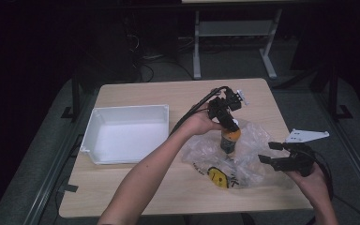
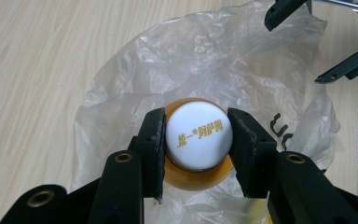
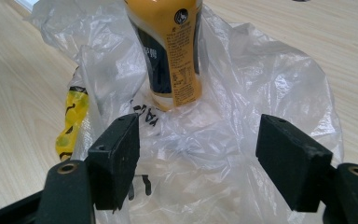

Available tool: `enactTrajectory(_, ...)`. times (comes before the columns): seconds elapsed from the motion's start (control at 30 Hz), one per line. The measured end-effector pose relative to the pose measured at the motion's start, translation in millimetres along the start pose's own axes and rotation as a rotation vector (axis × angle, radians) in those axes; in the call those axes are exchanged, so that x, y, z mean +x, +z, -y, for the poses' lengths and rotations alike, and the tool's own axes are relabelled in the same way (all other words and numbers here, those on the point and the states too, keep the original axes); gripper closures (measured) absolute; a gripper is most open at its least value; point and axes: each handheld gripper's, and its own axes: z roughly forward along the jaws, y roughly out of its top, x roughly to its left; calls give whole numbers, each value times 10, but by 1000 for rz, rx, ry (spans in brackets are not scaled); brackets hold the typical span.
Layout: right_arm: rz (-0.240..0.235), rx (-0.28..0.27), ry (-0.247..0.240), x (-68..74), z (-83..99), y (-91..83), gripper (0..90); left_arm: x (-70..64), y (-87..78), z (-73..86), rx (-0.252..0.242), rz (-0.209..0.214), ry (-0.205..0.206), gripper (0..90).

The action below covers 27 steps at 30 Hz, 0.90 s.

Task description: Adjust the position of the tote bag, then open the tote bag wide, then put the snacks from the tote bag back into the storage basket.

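tray [image 1: 98, 123], white, open-topped, sits at the left of the counter [image 1: 136, 187], well apart from the work and holding nothing that can be seen.

left gripper [image 1: 227, 123], reached across to mid-counter; its fingers [image 2: 151, 140] are clamped on the white cap [image 2: 199, 135] of the bottle [image 1: 229, 140], one pad on each side, seen from straight above in the left gripper view. bottle, orange with a dark label, stands upright or nearly so, its base down in the crumpled clear plastic bag [image 1: 251, 157].

yellow packet [image 1: 217, 177], lying in the bag near its front edge, just beside the bottle's foot.

right gripper [image 1: 273, 153], held low at the bag's right edge; fingers [image 3: 116, 158] spread wide, holding nothing, plastic lying between them in the right gripper view.

step in hand, as judged: drawing the bottle out of the bag. to do it well: keep the cap grip square and lift straight up, since a cap hold lets the body swing; close the right fingers on a fold of plastic only, clear of the bottle, and pin it down so the bag stays on the counter; watch that the film does not cling and drag the yellow packet along.
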Motion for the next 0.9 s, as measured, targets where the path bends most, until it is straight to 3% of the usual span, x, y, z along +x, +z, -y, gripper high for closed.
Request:
enactTrajectory(0.2,2,1,10,-14,9,0,286,1,-30,-23,-24,6,-28,591)
enactTrajectory(0.57,20,-8,8,-32,13,-22,273,-113,-349,-165,-49,-28,-18,591)
enactTrajectory(0.73,24,-15,23,-52,28,-48,273,-137,-468,-165,-72,-33,-23,591)
enactTrajectory(0.9,27,-19,16,-50,17,-46,273,-161,-551,-163,-63,-45,-14,591)
